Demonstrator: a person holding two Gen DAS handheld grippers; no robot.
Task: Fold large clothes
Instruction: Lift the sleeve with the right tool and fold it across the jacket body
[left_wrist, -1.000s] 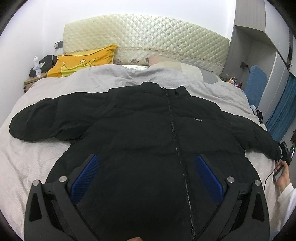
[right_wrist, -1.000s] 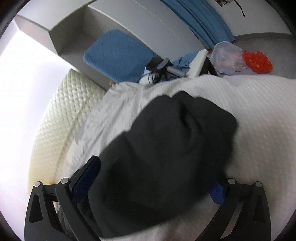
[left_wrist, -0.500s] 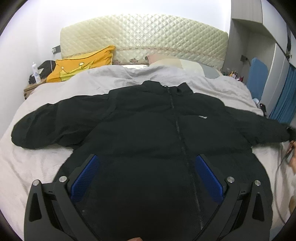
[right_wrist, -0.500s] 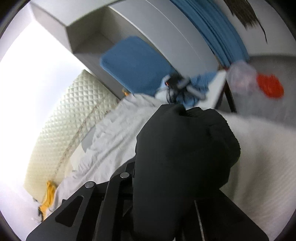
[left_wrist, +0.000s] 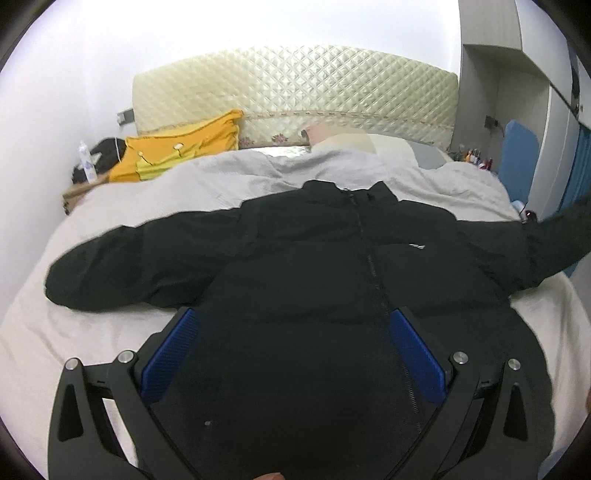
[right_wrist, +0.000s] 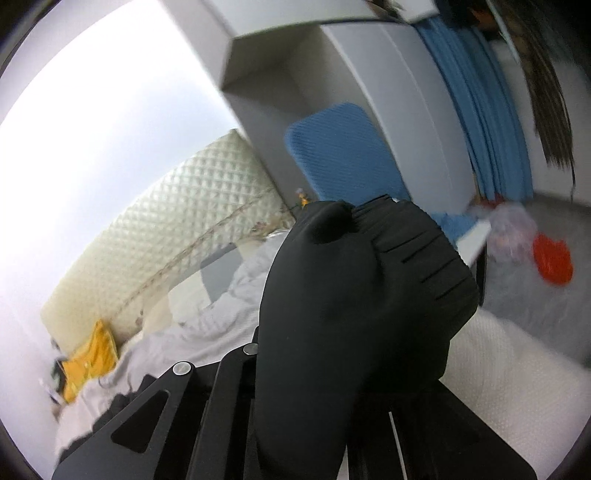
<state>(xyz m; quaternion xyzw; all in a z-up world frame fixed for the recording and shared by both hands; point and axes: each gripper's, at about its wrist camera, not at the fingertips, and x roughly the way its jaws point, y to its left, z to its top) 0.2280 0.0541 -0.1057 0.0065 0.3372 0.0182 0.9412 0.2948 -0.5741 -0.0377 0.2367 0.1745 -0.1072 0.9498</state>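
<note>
A black puffer jacket (left_wrist: 314, 266) lies front up on the bed, zipper closed, collar toward the headboard. Its left sleeve (left_wrist: 122, 258) lies flat on the sheet. Its right sleeve (left_wrist: 554, 236) is lifted off the bed at the right edge. My left gripper (left_wrist: 295, 350) is open and empty, hovering above the jacket's lower body. In the right wrist view my right gripper (right_wrist: 354, 332) is shut on the right sleeve's cuff (right_wrist: 369, 288), which covers its fingers and is held up in the air.
The bed has a grey-white cover (left_wrist: 110, 206) and a quilted cream headboard (left_wrist: 295, 92). A yellow pillow (left_wrist: 177, 151) lies at the top left. A blue cushion (right_wrist: 343, 155), white cabinets, blue curtains and bags on the floor (right_wrist: 550, 258) are to the right.
My right gripper closed on the right sleeve's cuff and lifted it off the bed. My left gripper stayed open above the jacket, drawing back slightly.
</note>
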